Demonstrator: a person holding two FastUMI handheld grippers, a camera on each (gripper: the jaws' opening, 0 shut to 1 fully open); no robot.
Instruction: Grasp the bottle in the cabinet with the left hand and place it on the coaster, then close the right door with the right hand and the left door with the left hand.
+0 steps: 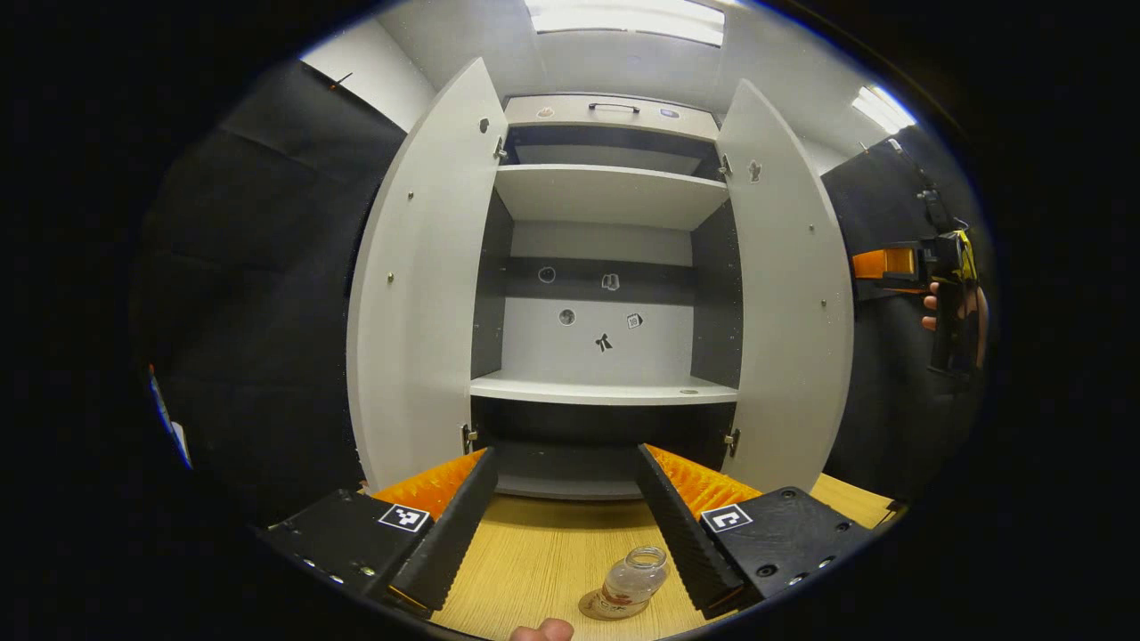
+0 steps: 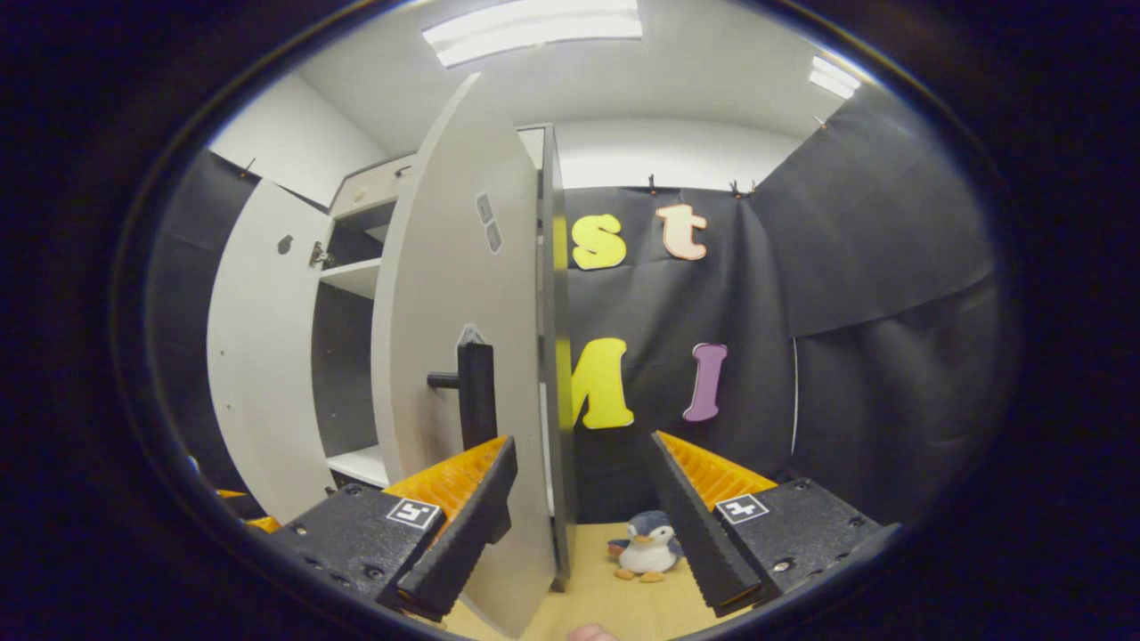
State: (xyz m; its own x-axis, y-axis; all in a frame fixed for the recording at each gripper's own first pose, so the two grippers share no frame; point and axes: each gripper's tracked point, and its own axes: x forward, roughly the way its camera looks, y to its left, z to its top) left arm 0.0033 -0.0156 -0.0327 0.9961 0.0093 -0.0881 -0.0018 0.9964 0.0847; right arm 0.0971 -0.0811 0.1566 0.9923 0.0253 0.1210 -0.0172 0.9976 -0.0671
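Left gripper view: left door (image 1: 419, 294) swung wide; cabinet (image 1: 606, 267) shelves bare; left gripper (image 1: 565, 525) jaws wide, holding nothing, hovering over bottle (image 1: 631, 583) standing on coaster (image 1: 598, 609) on table (image 1: 534, 552), so placing looks done; right door (image 1: 788, 294) open. Right gripper view: right gripper (image 2: 583, 507) jaws wide, straddling that door's edge beside handle (image 2: 475, 396), probably lined up to push it closed; penguin toy (image 2: 648, 548) behind.
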